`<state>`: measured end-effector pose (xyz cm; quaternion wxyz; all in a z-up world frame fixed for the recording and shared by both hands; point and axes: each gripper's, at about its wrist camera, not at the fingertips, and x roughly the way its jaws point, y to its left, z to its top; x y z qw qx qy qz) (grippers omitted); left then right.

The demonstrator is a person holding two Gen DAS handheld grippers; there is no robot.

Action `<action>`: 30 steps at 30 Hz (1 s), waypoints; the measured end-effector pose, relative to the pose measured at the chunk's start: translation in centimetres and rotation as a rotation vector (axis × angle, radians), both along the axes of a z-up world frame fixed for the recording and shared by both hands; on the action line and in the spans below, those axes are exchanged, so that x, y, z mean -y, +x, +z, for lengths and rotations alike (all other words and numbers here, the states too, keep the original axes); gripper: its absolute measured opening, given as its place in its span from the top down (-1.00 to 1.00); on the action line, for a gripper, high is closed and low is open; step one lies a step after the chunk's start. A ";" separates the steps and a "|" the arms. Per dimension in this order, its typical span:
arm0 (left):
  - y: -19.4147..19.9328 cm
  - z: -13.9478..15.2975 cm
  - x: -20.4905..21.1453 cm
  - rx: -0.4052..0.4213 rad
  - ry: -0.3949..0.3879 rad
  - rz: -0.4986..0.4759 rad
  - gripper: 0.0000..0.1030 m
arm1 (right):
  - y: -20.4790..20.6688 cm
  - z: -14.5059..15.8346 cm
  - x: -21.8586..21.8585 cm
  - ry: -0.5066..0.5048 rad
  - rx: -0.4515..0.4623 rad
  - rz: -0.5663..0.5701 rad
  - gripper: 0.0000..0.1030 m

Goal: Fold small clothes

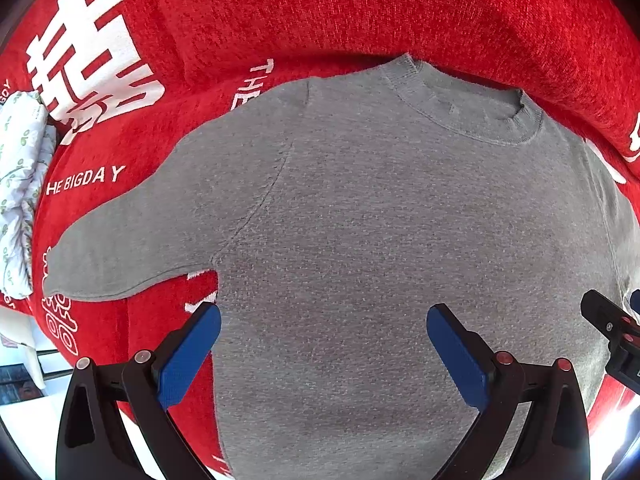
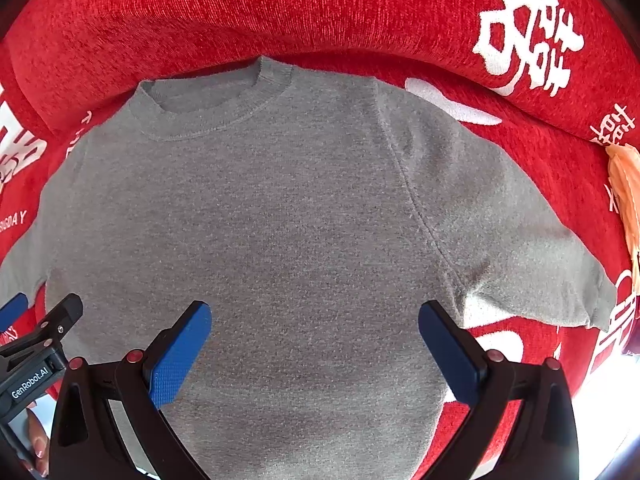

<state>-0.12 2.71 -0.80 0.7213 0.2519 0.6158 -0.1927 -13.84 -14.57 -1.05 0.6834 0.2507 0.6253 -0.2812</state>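
Claws released, left claw [image 1: 323,354] and right claw [image 2: 314,350] hovering over flattened grey T-shirt [image 1: 360,220], ready to fold.

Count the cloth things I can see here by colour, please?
Grey: 1, the T-shirt
Red: 1, the blanket under it
White with a green print: 1, the bundle at the left edge
Peach: 1, the cloth at the right edge
Total: 4
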 end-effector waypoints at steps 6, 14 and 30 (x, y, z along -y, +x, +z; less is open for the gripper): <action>0.3 -0.1 -0.4 0.001 -0.003 0.007 -1.00 | -0.2 -0.1 0.1 0.001 0.001 0.001 -1.00; 0.5 -0.2 -0.4 0.001 -0.004 0.012 -1.00 | 0.0 0.1 0.0 -0.003 0.001 0.005 -1.00; 0.5 -0.2 -0.4 -0.008 -0.016 0.025 -1.00 | 0.0 0.1 -0.1 -0.007 0.003 0.006 -1.00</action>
